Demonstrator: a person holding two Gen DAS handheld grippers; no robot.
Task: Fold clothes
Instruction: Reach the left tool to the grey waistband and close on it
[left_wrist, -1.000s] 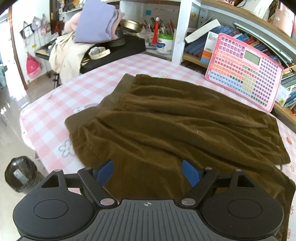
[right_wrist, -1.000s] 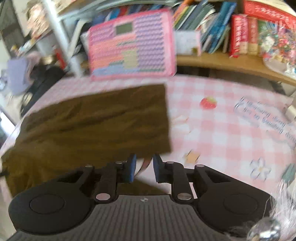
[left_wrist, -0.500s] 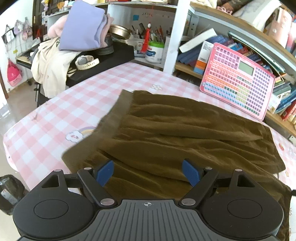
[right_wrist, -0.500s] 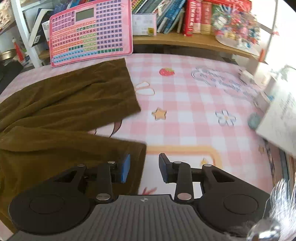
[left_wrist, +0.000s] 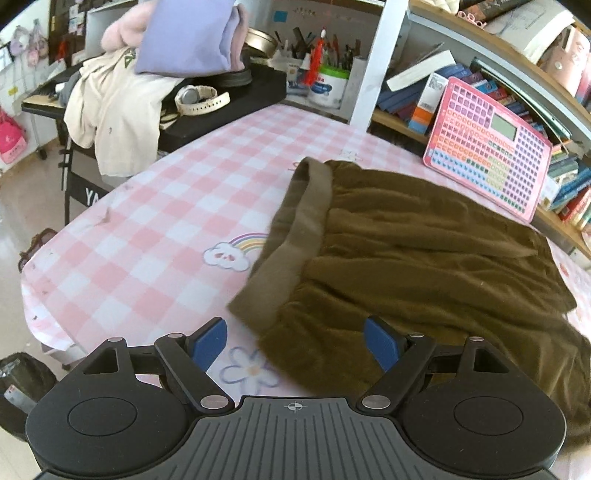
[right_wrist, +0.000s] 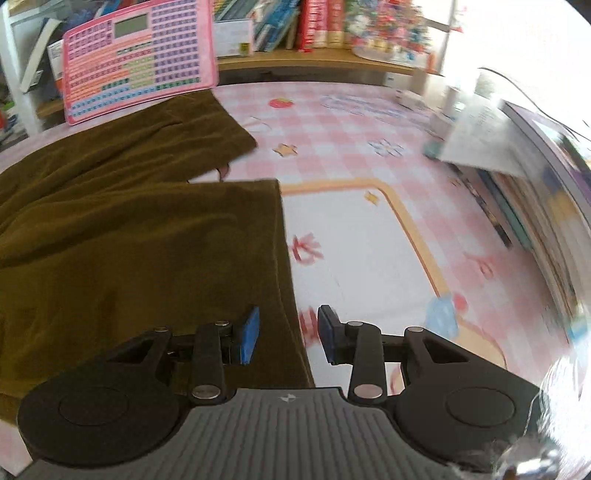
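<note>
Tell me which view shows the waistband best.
Left wrist. The waistband runs across the frame centre, a lighter band along the near-left end of the brown trousers. The right wrist shows only the leg ends and hems, no waistband.

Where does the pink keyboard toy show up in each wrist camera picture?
Left wrist view: pink keyboard toy is upper right, leaning on the bookshelf behind the brown pants.
Right wrist view: pink keyboard toy is upper left, past the pants' far leg.
Shared landmark: the pink checked tablecloth.
</note>
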